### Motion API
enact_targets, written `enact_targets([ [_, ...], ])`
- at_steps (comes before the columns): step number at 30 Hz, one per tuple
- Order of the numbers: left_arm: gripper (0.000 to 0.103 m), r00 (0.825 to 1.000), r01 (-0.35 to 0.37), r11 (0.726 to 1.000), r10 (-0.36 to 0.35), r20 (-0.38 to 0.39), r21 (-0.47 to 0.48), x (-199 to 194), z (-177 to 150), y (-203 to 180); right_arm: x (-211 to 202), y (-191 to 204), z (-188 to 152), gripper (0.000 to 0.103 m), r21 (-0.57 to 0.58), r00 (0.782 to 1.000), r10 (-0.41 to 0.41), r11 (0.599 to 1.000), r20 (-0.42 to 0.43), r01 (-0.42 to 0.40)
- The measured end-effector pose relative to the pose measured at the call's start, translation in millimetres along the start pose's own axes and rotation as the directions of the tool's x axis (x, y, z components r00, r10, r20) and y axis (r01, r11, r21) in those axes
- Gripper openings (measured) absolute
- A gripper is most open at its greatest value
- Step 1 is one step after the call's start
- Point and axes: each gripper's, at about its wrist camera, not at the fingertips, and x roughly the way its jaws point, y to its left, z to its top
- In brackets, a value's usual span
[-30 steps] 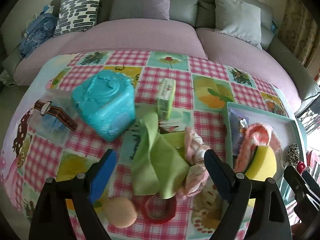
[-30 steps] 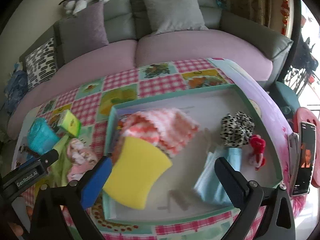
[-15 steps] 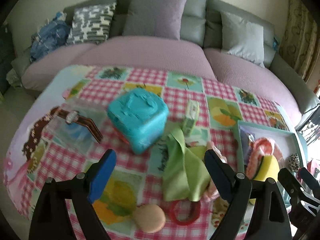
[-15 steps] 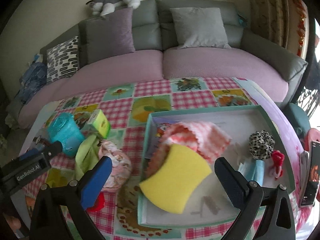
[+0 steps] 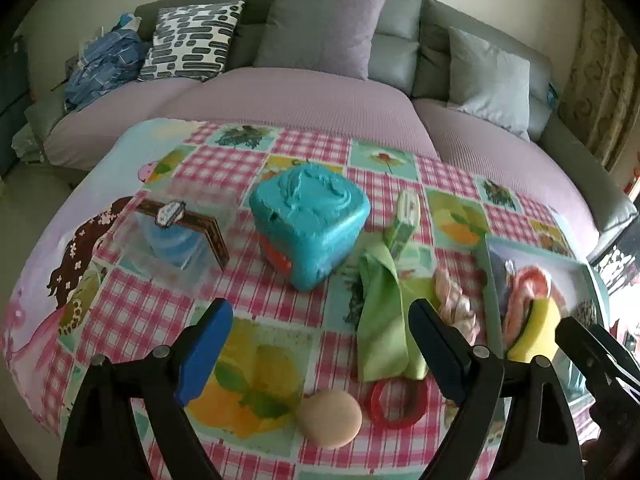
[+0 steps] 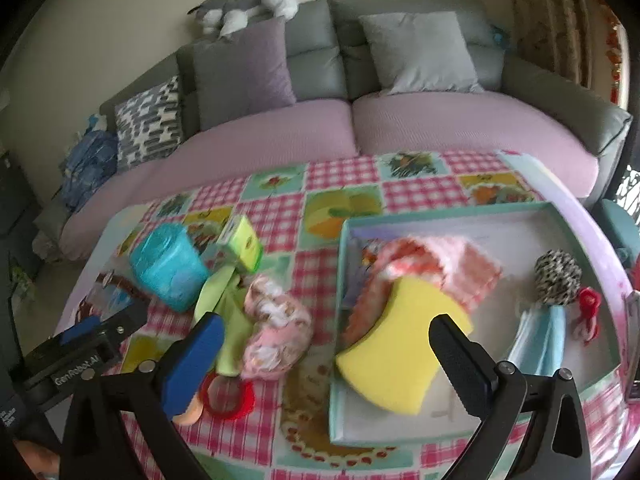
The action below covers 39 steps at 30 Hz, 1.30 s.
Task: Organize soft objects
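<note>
Soft objects lay on the pink checked surface [image 5: 160, 312]: a teal cushioned cube [image 5: 308, 220], a green cloth [image 5: 380, 320], then a yellow sponge [image 6: 400, 352] in the pale-green tray [image 6: 340, 320]. Behind stood a grey sofa [image 5: 400, 52]. Left tongs [image 5: 320, 344] and right tongs [image 6: 324, 352] gaped empty.

Your left gripper [image 5: 320, 350] and right gripper [image 6: 326, 346] both hang tilted down over the table [image 5: 256, 292], jaws spread wide with nothing between them
</note>
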Motion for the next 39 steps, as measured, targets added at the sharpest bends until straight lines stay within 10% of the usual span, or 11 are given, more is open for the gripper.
enact_targets([
  [39,0.089,0.949,0.043,0.998,-0.024,-0.315,0.055,52.4,-61.7,-4.7,18.0,23.9,-47.3,0.103,-0.045,0.984,0.007,0.999,-0.180,-0.015],
])
